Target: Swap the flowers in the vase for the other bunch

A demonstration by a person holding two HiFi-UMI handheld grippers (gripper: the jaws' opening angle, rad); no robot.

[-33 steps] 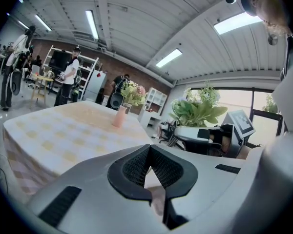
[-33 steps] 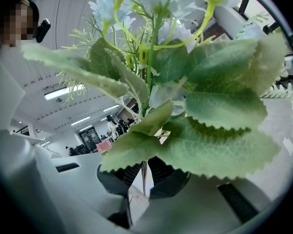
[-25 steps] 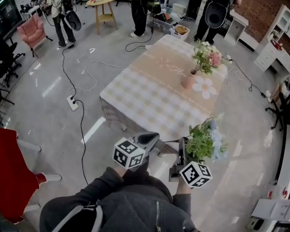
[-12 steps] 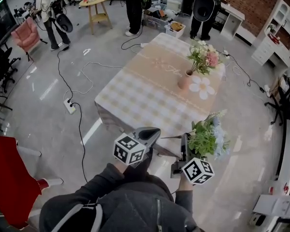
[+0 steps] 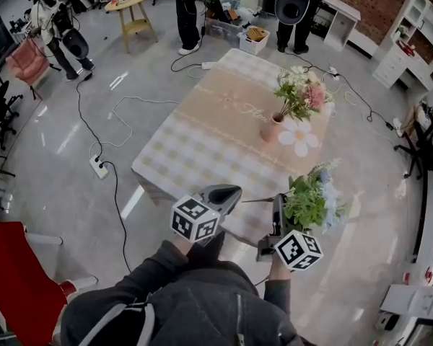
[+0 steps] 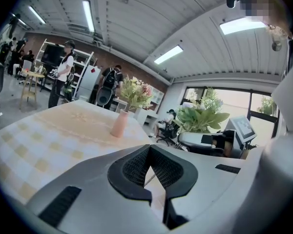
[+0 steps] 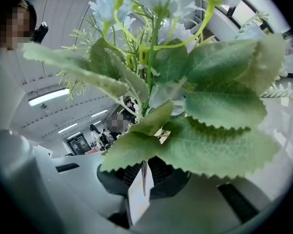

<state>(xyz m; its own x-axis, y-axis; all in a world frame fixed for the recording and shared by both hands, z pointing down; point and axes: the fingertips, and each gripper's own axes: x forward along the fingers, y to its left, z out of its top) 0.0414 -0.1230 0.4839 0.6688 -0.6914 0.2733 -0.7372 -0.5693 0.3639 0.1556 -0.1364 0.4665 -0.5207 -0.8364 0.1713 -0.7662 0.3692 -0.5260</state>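
Pink vase (image 5: 272, 129): stands upright on the far right part of the checked table (image 5: 195, 157) and holds a bunch of pink and white flowers (image 5: 303, 92).
Blue-and-white bunch (image 5: 316, 199): held in the air off the table's near right corner, well apart from the vase.
Right gripper (image 5: 276, 202): jaws pinched on the bunch's thin stem, with a paper tag (image 7: 139, 196) hanging there.
Left gripper (image 5: 234, 191): jaws closed together and empty, at the table's near edge.
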